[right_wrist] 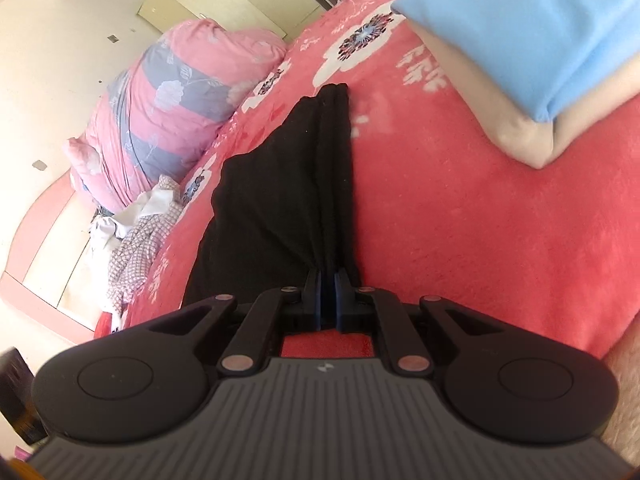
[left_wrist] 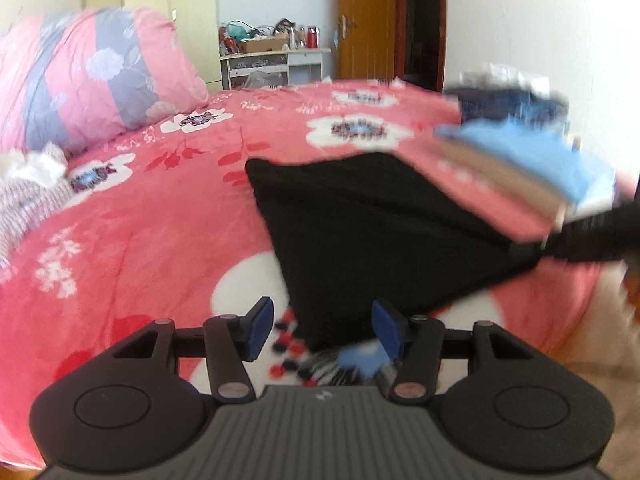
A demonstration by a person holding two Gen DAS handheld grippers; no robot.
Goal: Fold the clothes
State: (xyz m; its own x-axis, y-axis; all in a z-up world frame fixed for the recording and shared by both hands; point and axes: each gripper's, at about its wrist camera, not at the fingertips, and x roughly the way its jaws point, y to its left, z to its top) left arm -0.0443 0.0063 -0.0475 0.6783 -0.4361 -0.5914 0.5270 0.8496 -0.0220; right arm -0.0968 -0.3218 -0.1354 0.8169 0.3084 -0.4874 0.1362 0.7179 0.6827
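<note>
Left gripper [left_wrist: 322, 330] up close, jaws parted about halfway, nothing between pads, hovering over near corner of black garment [left_wrist: 372, 232]. Garment spread on pink floral bedspread [left_wrist: 160, 216]. Right gripper [right_wrist: 328, 296] pinched tight on bunched black cloth edge, folds running away from pads. Folded stack, blue piece on top [right_wrist: 532, 32], far right. Left view blurred at right edge; stack smeared there.

No readable text, label, brand or number is showing in either view. A small pale emblem is sitting on the ribbed body of the left gripper [left_wrist: 323, 330] and of the right gripper [right_wrist: 328, 298], too small to make out.
</note>
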